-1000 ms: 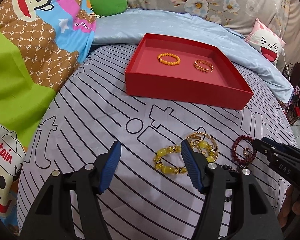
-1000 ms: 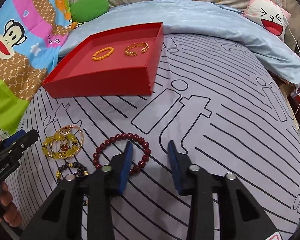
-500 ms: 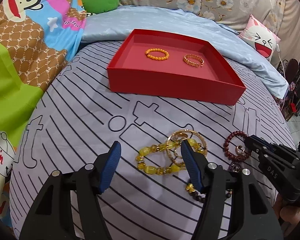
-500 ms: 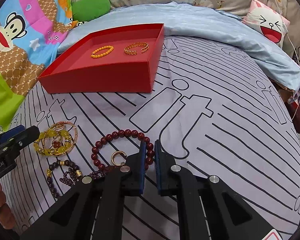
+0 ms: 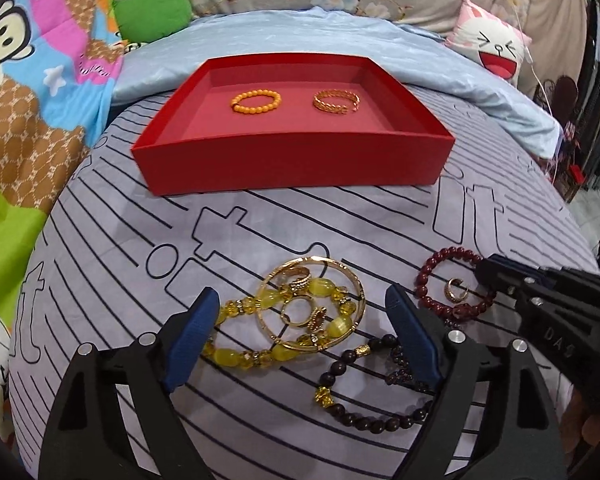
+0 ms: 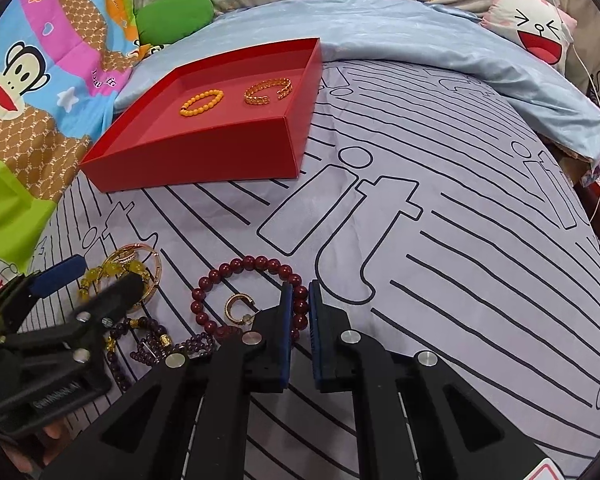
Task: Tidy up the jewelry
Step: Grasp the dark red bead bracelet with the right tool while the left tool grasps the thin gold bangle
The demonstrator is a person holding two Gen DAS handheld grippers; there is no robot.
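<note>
We have the right gripper (image 6: 299, 312) pinched down on the near side of the dark red bead bracelet (image 6: 248, 264), beads caught between its blue pads, while the rest of the loop lies flat on the striped sheet (image 6: 440, 240) with a small gold ear cuff (image 6: 238, 309) resting inside it. Our left gripper (image 5: 300, 328) is spreading its jaws, which straddle the yellow bead bracelet (image 5: 268, 336) and the gold bangle (image 5: 314, 304) tangled over it, with nothing clamped yet. The red tray (image 5: 296, 160) sits well beyond, already holding an orange bead bracelet (image 5: 256, 101) and a gold chain cuff (image 5: 336, 101). To do this well, we should lift the red bracelet straight up and slowly, so the ear cuff slides clear instead of riding along, and check that the purple bead strand (image 6: 156, 344) just beside it is not snagged. With the left, we judge it best to settle on one piece, probably the bangle's rim, before closing, since grabbing the whole cluster risks dropping rings on the way to the tray
</note>
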